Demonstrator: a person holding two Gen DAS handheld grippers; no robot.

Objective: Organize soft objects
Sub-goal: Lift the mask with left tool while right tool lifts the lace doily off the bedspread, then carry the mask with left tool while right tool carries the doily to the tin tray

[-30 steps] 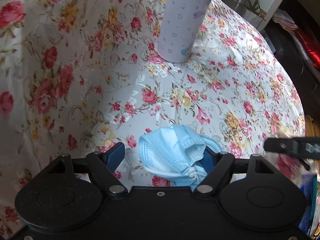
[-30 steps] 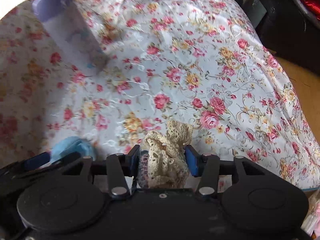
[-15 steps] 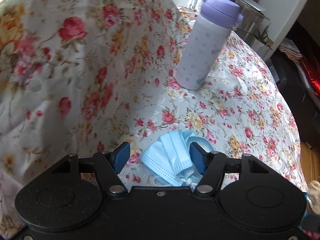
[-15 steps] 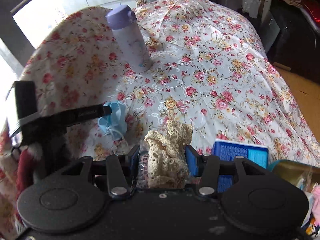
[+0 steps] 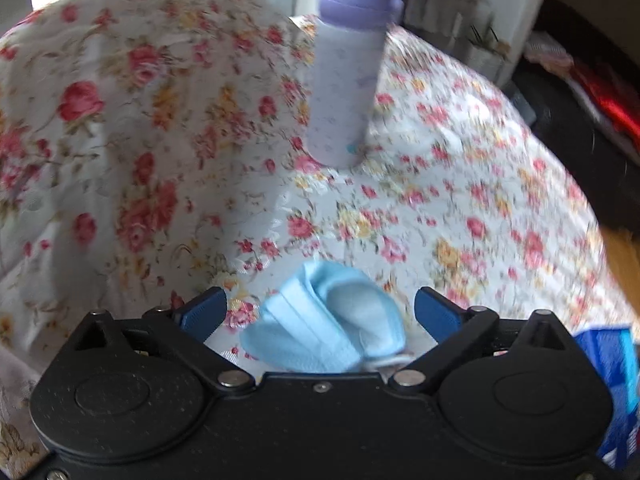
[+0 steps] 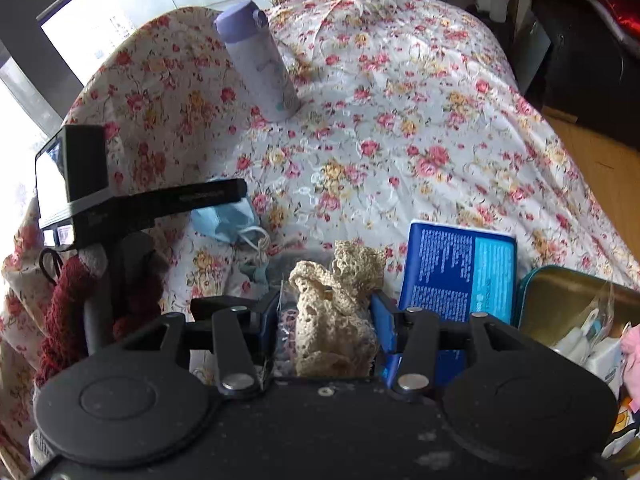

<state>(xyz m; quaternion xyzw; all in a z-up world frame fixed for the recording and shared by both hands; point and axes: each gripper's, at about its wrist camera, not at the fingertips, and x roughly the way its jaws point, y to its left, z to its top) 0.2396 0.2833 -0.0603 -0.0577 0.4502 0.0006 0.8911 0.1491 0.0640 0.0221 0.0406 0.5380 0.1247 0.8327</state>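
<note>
Left gripper: my jaws have just been opening and now stand spread wide, with the crumpled blue face mask lying between the pads, untouched by either. The mask rests on the floral bedspread. Right gripper: my jaws are pinched on a beige crocheted lace piece, held above the bedspread. A lilac bottle stands upright farther back. Beside my right gripper lie a blue packet and an open tin holding small items.
</note>
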